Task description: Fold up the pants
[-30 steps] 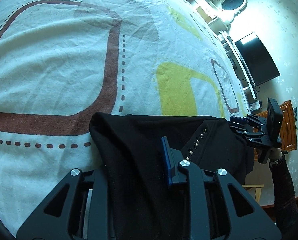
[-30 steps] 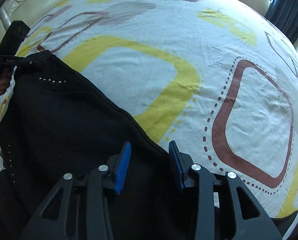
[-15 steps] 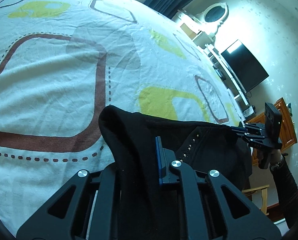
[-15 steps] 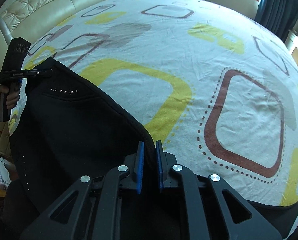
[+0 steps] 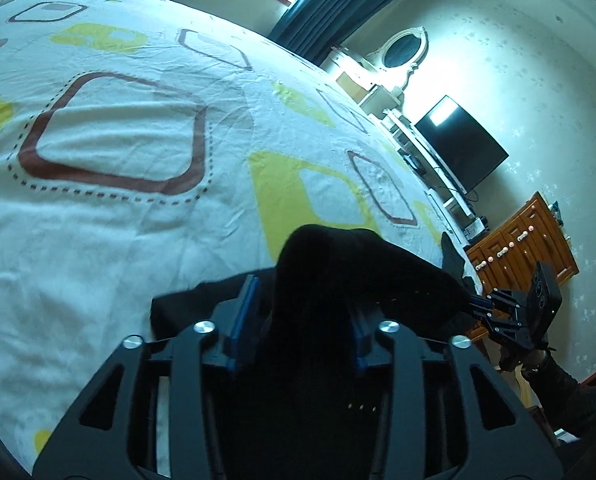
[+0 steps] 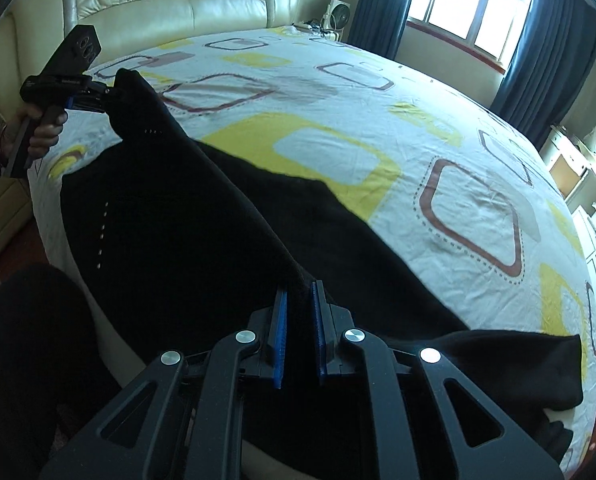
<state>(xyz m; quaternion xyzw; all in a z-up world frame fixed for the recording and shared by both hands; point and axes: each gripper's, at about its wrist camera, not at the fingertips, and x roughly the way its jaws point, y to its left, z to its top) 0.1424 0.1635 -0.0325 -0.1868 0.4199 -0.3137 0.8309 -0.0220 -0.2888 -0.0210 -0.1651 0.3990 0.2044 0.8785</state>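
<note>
The left gripper (image 5: 302, 320) pinches a bunched corner of the black pants (image 6: 185, 220) between its jaws, lifted off the bed (image 5: 117, 208). The right gripper (image 6: 300, 332) clamps the same raised edge, which runs taut between them; the rest drapes on the sheet beneath.

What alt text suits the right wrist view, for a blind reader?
The right gripper pinches a raised edge of black pants over a patterned bed. The left gripper holds the far corner.
</note>
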